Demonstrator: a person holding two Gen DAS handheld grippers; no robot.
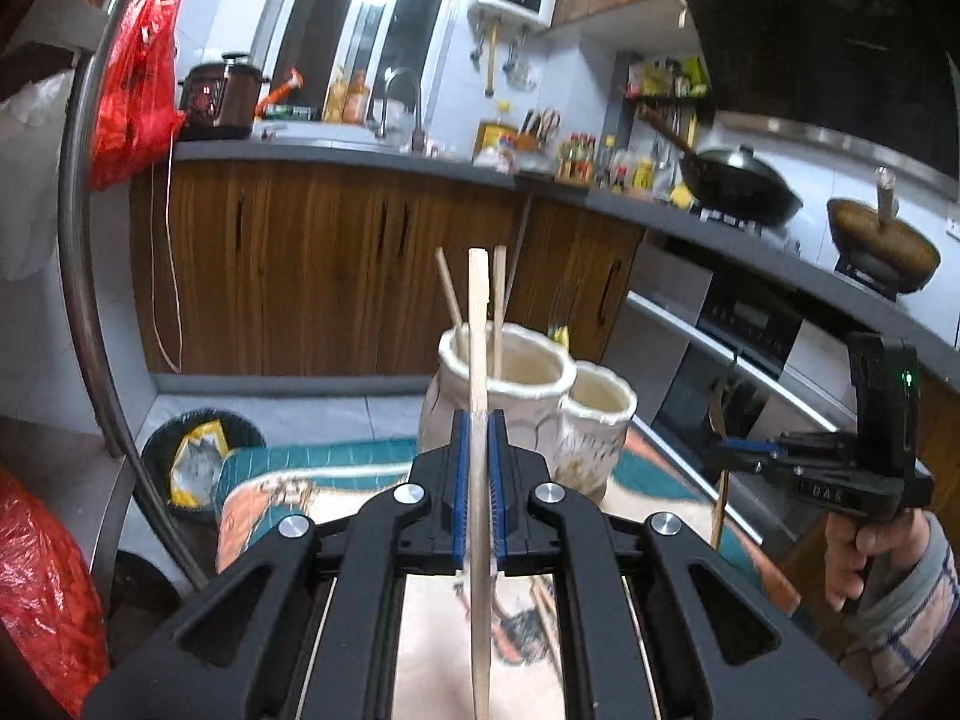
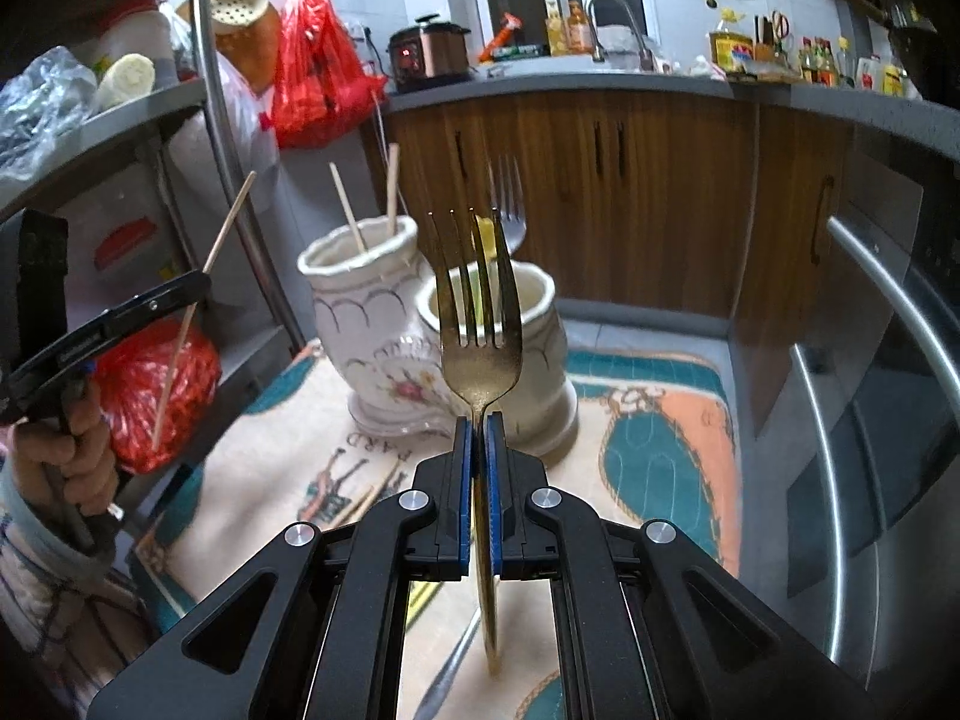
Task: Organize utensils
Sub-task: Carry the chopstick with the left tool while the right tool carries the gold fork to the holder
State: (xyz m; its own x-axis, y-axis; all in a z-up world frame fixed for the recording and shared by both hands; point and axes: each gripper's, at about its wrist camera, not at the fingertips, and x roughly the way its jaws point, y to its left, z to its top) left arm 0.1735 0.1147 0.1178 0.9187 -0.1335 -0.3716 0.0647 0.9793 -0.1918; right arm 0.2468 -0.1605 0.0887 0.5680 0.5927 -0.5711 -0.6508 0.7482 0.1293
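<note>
- Left wrist view: we see our left gripper (image 1: 479, 420) clamped tight on a single wooden chopstick (image 1: 478, 324), which runs straight up between the blue pads and out past the fingertips.
- Just beyond the fingertips stands a cream ceramic holder (image 1: 510, 414) with two joined cups, resting on a patterned mat (image 1: 336, 480) with teal and orange areas.
- The left, taller cup already holds two chopsticks (image 1: 498, 306), leaning against its rim.
- In this same view the right gripper (image 1: 738, 456) shows at the right edge, held by a hand (image 1: 864, 546) in a checked sleeve; a gold fork handle hangs down from its fingers.
- Right wrist view: our right gripper (image 2: 479, 420) is closed on the neck of a gold fork (image 2: 479, 324), tines pointing up and away from us, with the handle passing back between the pads.
- The fork's head lies in front of the shorter, right cup of the holder (image 2: 384, 324); a silver fork (image 2: 507, 198) stands in that cup with its tines up, beside something yellow.
- At the left edge the left gripper (image 2: 198, 288) grips its chopstick (image 2: 204, 294) at a slant, near a metal shelf rack (image 2: 222, 90) with red bags.
- More utensils lie on the mat (image 2: 660, 456) below us, partly hidden by the gripper body.
- Wooden cabinets (image 2: 600, 192) and a grey counter fill the background.
</note>
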